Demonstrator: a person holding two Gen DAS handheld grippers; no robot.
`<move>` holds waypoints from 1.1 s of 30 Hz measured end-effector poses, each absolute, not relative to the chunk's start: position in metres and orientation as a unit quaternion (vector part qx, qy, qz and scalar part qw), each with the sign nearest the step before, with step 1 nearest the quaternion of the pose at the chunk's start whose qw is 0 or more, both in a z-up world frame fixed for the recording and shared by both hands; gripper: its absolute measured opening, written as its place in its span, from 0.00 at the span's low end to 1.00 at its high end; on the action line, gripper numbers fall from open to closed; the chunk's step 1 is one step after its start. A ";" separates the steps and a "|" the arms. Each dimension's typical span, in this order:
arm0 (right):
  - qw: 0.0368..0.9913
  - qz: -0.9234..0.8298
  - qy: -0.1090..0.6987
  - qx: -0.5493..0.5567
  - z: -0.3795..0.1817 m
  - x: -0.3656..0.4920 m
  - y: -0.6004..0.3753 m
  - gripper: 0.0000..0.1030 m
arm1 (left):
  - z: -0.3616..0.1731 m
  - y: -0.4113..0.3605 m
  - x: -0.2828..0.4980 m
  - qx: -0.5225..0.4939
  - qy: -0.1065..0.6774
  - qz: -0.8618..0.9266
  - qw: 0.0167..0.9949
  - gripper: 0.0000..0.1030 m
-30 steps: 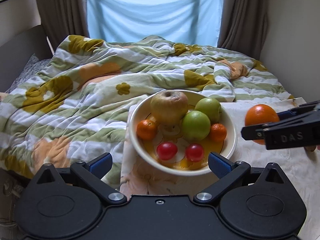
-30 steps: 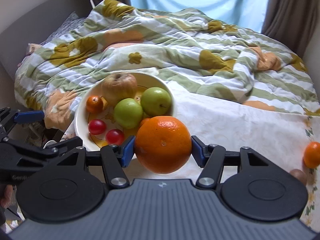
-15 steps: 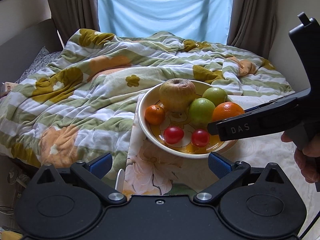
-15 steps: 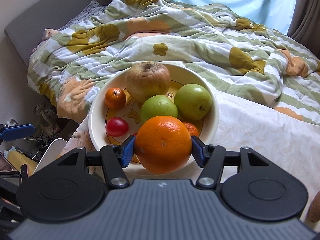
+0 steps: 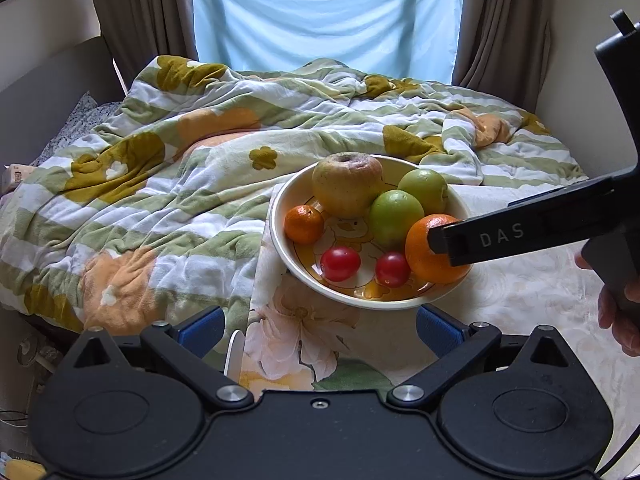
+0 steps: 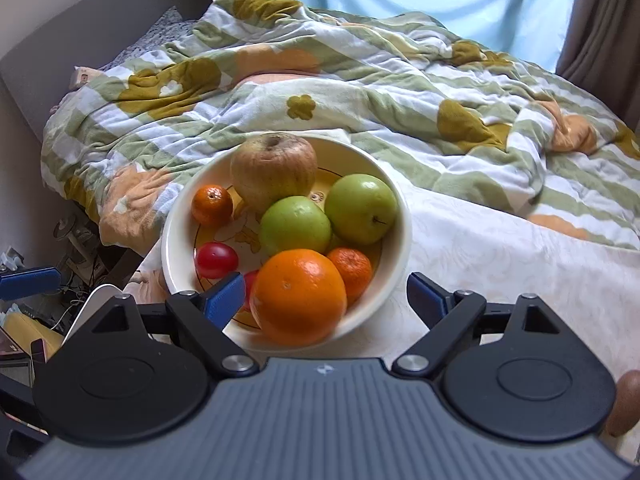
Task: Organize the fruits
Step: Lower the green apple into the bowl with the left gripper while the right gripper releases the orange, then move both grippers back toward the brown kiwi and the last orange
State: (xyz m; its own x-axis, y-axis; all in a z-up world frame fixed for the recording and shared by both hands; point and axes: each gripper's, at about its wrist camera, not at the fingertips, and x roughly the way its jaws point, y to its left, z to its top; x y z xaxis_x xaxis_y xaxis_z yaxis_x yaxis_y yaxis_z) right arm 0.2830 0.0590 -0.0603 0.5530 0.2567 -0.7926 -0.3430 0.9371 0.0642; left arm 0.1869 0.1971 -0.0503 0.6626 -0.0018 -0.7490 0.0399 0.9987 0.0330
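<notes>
A cream bowl (image 5: 280, 216) (image 6: 176, 240) sits on the floral tablecloth. It holds a brownish apple (image 5: 346, 188) (image 6: 274, 174), two green apples (image 5: 394, 216) (image 6: 294, 226), small tangerines (image 5: 303, 224) (image 6: 211, 205), two red tomatoes (image 5: 340, 263) (image 6: 216, 259) and a large orange (image 5: 424, 256) (image 6: 298, 296). My right gripper (image 6: 325, 292) is open around the orange, which rests at the bowl's near rim, apart from both pads. My left gripper (image 5: 320, 326) is open and empty, in front of the bowl.
A rumpled green, white and orange blanket (image 5: 180, 184) covers the bed behind the bowl. Curtains (image 5: 324, 20) hang at the back. The table's left edge drops to floor clutter (image 6: 60, 240). A brown object (image 6: 626, 396) lies at the right edge.
My right gripper has carried the orange left over the bowl, lowered it in and opened, letting it go. My left gripper has drawn back a little.
</notes>
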 end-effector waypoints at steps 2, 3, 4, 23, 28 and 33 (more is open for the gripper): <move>0.882 0.164 0.439 -0.048 -0.056 0.280 0.055 1.00 | -0.046 0.196 0.185 0.027 0.406 -0.013 0.913 1.00; 0.884 0.161 0.437 -0.047 -0.054 0.278 0.053 1.00 | -0.043 0.195 0.185 0.028 0.404 -0.013 0.914 1.00; 0.885 0.160 0.435 -0.046 -0.051 0.276 0.050 1.00 | -0.041 0.195 0.184 0.028 0.402 -0.014 0.915 1.00; 0.916 0.083 0.392 0.000 0.013 0.207 -0.015 1.00 | -0.001 0.168 0.165 0.047 0.369 -0.059 0.926 1.00; 0.921 0.055 0.385 0.010 0.023 0.184 -0.045 1.00 | 0.005 0.153 0.156 0.059 0.362 -0.055 0.929 1.00; 0.925 0.044 0.376 0.021 0.031 0.166 -0.080 1.00 | 0.010 0.133 0.142 0.060 0.357 -0.028 0.932 1.00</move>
